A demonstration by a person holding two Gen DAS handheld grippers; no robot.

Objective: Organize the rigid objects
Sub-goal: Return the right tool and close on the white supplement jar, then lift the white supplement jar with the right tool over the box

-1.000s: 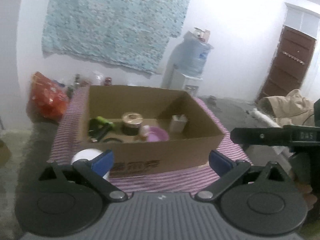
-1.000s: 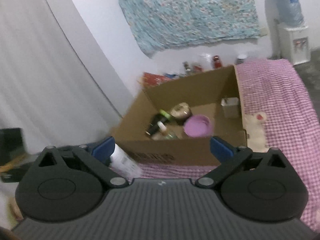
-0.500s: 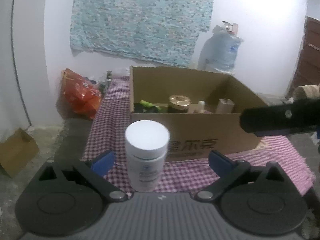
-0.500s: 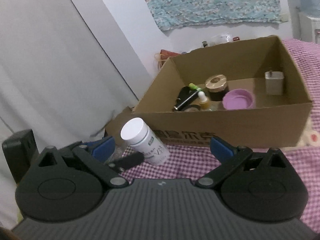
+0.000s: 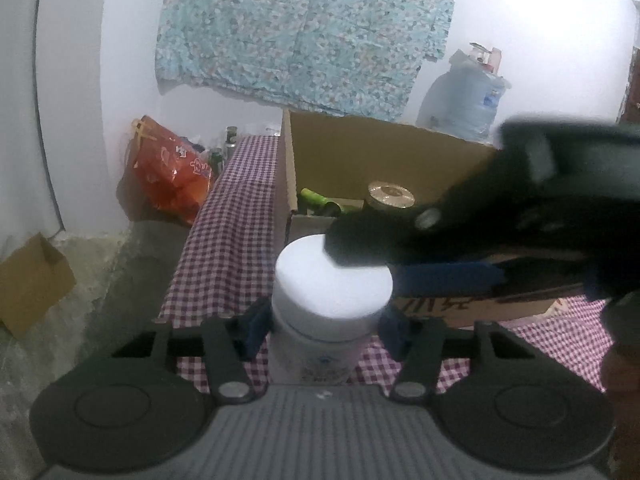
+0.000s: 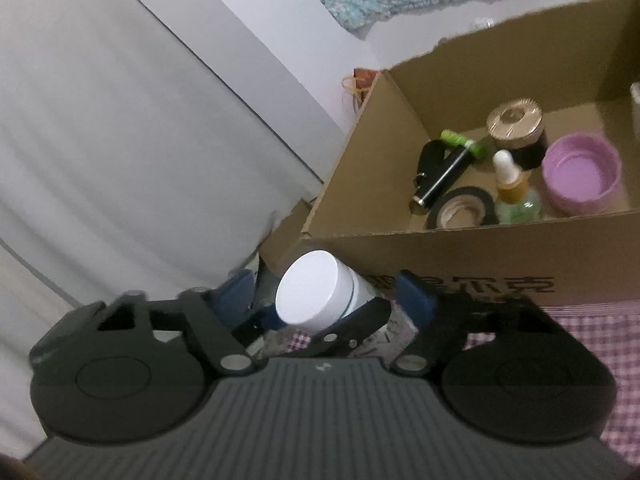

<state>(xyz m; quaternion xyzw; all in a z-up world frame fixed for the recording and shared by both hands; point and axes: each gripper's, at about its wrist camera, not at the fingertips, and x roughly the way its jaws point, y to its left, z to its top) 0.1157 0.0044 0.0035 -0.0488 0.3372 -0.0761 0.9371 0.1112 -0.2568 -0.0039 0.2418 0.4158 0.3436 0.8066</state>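
My left jaws, just closing, hold the white-capped bottle [image 5: 320, 312] by its body, upright on the checked surface [image 5: 236, 216]. My right jaws, also closing, straddle its cap w/ pads not clearly touching. Behind: cardboard box [image 6: 460, 256] w/ purple lid [image 6: 580, 178], tape roll [image 6: 460, 208], dropper bottle [image 6: 514, 196].

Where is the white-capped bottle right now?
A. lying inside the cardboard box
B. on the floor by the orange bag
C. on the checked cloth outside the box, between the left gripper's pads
C: the white-capped bottle stands on the checked cloth in front of the cardboard box, between the left gripper pads.
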